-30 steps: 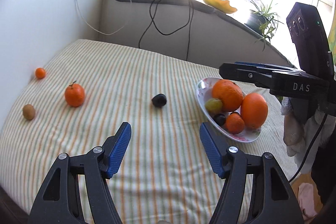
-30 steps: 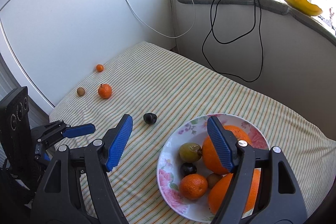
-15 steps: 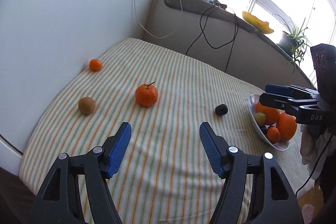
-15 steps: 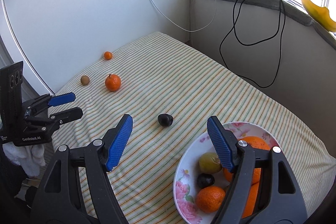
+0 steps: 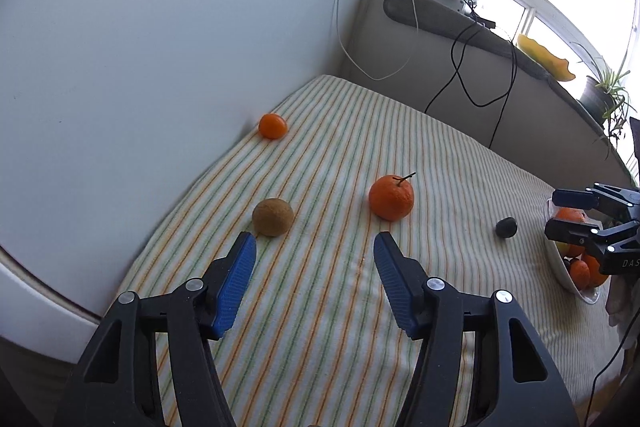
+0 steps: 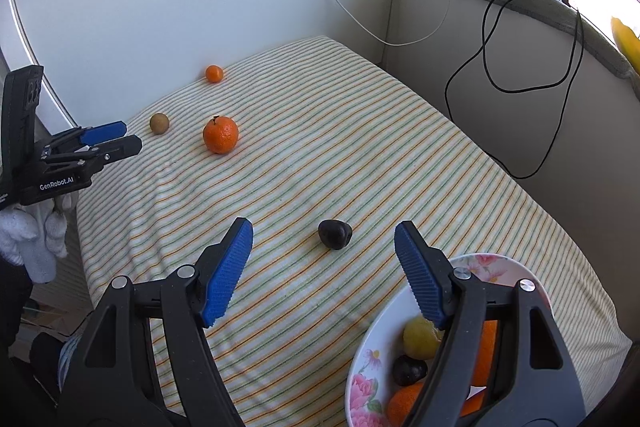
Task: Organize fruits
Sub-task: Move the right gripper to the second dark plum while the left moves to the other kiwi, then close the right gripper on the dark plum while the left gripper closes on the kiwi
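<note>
Striped cloth in cream, green and orange [image 5: 320, 307] covers the whole work surface, and four loose fruits sit on it, so by my read you're mid-collection with the bowl partly filled. I'll place everything off the white floral ceramic bowl [image 6: 372, 347], which already holds oranges, a yellowish fruit and a dark one.

Your left gripper [image 5: 315, 251] is spread wide and holds nothing, hovering well away from the bowl over the far side of the cloth. The brown fuzzy round kiwi [image 5: 273, 217] sits just past its left fingertip, and the bigger orange tangerine with a stem [image 5: 391, 197] just past the right one, so neither is lined up between the fingers yet. Pick one, centre on it, drop down and close gently; the kiwi looks like the nearer grab. The small round orange mandarin [image 5: 273, 125] is the farthest from the bowl, right up against the white wall [image 5: 160, 47].

Your right gripper [image 6: 323, 251] is also spread and empty, hanging over the bowl's rim, with the dark purple lumpy fruit [image 6: 335, 234] near the bowl and almost centred between its fingers. That's an easy one.

Room-wise: the kiwi is fairly near the cloth's edge, so don't nudge it that way. Between the tangerine and the bowl it's open cloth, plenty of space to carry across.
</note>
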Available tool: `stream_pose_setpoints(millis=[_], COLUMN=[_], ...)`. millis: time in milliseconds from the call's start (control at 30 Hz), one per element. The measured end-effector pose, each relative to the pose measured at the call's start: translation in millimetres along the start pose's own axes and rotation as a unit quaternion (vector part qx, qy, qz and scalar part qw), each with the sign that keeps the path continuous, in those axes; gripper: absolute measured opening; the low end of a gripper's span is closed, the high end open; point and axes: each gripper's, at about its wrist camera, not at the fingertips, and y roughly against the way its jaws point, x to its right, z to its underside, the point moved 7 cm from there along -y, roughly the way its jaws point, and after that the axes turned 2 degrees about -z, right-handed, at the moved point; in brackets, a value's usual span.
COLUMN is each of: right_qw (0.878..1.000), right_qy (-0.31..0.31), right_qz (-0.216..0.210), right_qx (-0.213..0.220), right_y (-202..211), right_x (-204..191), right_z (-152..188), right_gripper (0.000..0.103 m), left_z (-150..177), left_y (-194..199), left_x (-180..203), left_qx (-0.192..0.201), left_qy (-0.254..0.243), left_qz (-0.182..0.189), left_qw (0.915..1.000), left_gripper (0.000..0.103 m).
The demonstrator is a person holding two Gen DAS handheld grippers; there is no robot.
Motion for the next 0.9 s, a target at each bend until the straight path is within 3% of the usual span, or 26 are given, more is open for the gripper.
stream_pose_setpoints(millis=[200,300,900], right_qw=[0.999,0.999,0.996], right_qy=[0.023,0.03,0.039], right_qz=[0.002,0.0,0.004], right_qx=[-0.023,-0.036,-0.083], right_y=[-14,-19,-56], right_x=[-8,-10,-7], right_z=[3,4,9], right_gripper=[0.067,0.055,0.044], left_z=[0,-1,-6], left_y=[-13,-16,-28], left_x=[-3,-6,-13], left_qx=[-0.011,-0.011,-0.017], left_qy=[-0.011,-0.009,-0.016], left_qz=[-0.008,-0.011,-0.027], left_qw=[0.9999,0.9998,0.9994], left_gripper=[0.048,0.046,0.04])
